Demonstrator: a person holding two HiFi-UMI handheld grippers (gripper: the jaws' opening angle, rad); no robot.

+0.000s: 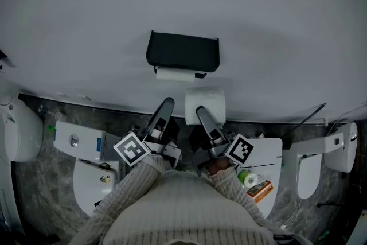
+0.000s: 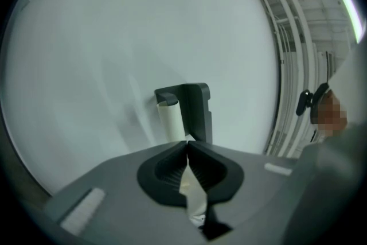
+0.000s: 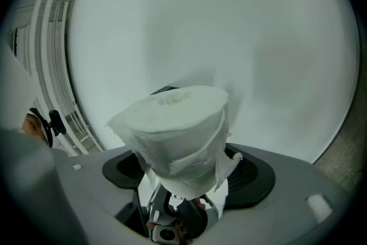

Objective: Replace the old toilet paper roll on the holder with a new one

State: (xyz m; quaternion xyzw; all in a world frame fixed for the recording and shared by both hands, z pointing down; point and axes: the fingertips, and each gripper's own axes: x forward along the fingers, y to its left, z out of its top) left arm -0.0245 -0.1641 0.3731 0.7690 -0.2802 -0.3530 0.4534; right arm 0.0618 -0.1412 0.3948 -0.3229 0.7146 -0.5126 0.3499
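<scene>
A black holder [image 1: 183, 51] hangs on the white wall, with a thin, nearly used-up roll [image 1: 175, 74] under it. In the left gripper view the holder [image 2: 196, 107] and the pale old roll [image 2: 171, 120] lie straight ahead. My left gripper [image 1: 167, 102] is shut just below and left of the holder; a pale strip [image 2: 193, 189] shows in the slit behind its closed tips [image 2: 188, 143]. My right gripper [image 1: 200, 111] is shut on a full white roll [image 1: 205, 104] below the holder. That roll [image 3: 178, 135] fills the right gripper view and hides most of the holder.
On the marble floor [image 1: 40, 181] stand a white toilet [image 1: 83, 149] at the left and another white fixture [image 1: 321, 160] at the right. A white surface [image 1: 269, 152] at my right bears a green tape roll [image 1: 248, 177] and an orange box [image 1: 261, 190]. Knitted sleeves [image 1: 137, 183] fill the foreground.
</scene>
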